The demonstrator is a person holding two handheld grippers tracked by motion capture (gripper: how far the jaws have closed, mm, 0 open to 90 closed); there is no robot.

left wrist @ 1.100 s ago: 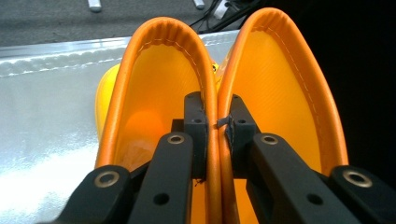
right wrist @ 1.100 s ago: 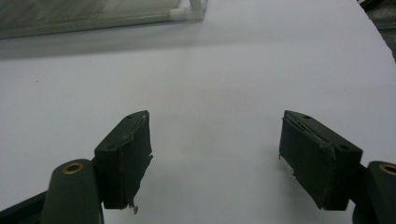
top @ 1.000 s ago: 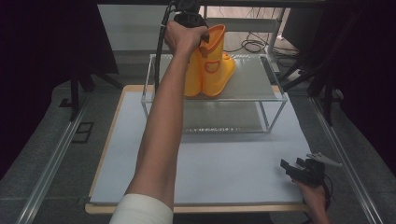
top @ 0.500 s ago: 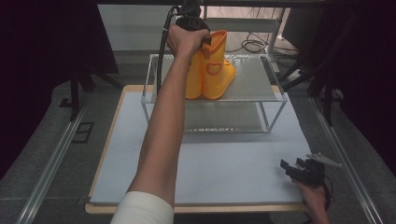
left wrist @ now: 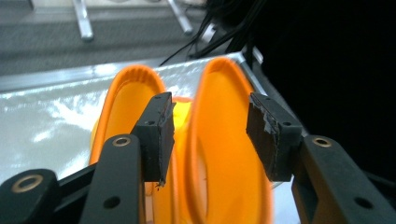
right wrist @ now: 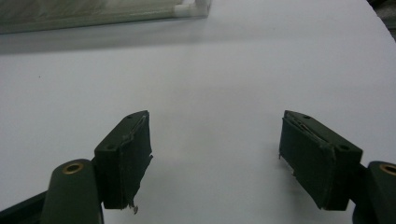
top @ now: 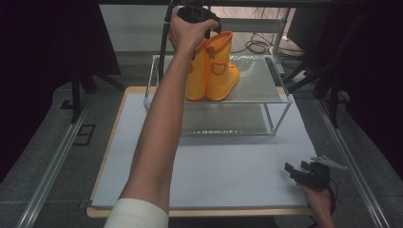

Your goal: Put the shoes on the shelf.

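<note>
Orange boots (top: 213,71) stand paired on the rack's top shelf (top: 256,80) just beneath the left tool (left wrist: 210,135), whose jaws have just been opening off them, so lift straight up, clear of the cuffs.

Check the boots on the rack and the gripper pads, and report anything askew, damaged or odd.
The orange boots stand upright, side by side, on the rack's top shelf; nothing has tipped or spilled. The one flaw is wear: the pads of the right gripper are frayed at the edges, as are the pads of the left gripper.
</note>
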